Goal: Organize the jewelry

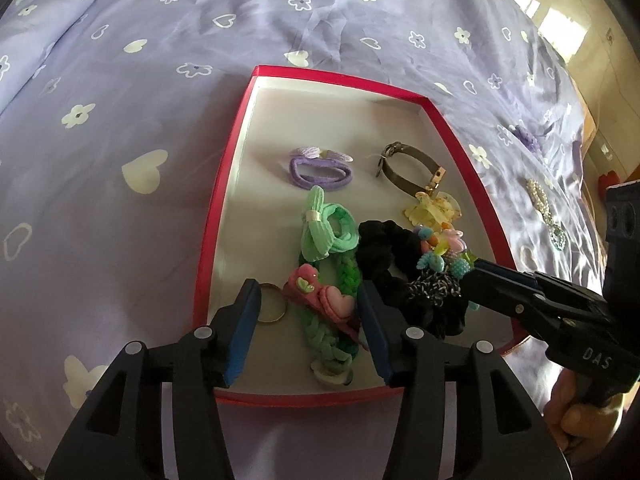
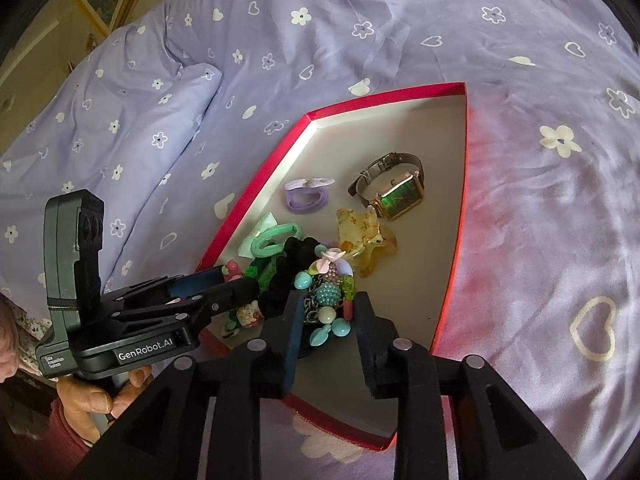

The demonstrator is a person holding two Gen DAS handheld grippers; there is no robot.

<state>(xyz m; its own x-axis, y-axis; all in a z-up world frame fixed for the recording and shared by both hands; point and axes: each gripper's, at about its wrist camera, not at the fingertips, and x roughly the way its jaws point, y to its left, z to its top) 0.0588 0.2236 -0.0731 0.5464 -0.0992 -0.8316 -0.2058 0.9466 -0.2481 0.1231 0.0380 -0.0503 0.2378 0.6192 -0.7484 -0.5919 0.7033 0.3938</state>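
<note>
A red-rimmed box (image 1: pixel 216 216) (image 2: pixel 256 196) lies on the bed and holds a purple hair tie (image 1: pixel 320 172), a watch (image 2: pixel 394 192), a yellow claw clip (image 2: pixel 364 240), a green bow tie (image 1: pixel 324 228) and a black scrunchie (image 1: pixel 384 256). My left gripper (image 1: pixel 310 324) is open low over the box's near end. A pink clip (image 1: pixel 320 292) on a green braided band (image 1: pixel 344 276) lies between its pads, and a gold ring (image 1: pixel 276 308) lies beside the left pad. My right gripper (image 2: pixel 326 320) stands open around a cluster of turquoise and pastel beads (image 2: pixel 328 296) that rests on the scrunchie.
The purple flowered bedspread (image 1: pixel 120 80) surrounds the box. A rhinestone piece (image 1: pixel 540 200) and a purple knitted item (image 1: pixel 524 136) lie on the bed right of the box. A pillow (image 2: pixel 120 120) sits far left. A person's hand (image 2: pixel 92 396) grips the left handle.
</note>
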